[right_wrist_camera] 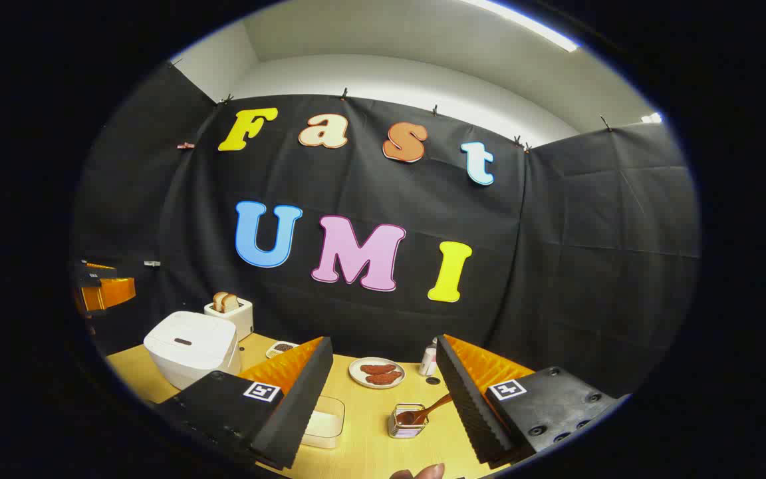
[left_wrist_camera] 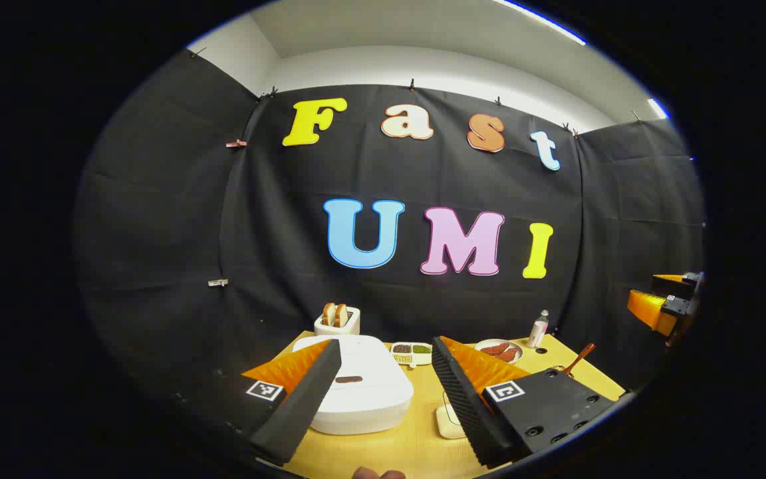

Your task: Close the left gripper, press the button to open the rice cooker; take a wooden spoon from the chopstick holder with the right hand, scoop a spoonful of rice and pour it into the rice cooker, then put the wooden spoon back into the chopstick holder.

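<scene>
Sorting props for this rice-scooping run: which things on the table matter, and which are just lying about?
Needed:
rice cooker
wooden spoon
chopstick holder
rice container
left tool
right tool

Just lying about:
toaster
plate of sausages
divided snack dish
small bottle

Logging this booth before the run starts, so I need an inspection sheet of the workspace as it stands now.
Surface: wooden table, dry, nothing spilled.
Job's things: rice cooker lid shut; wooden spoon standing in chopstick holder; clear rice container beside it.
Clutter: toaster holding bread, plate of sausages, divided dish of beans, small bottle.
Grippers: left gripper open above the cooker; right gripper open, empty.
Cables: nothing seen.
Surroundings: black cloth wall, white ceiling.
</scene>
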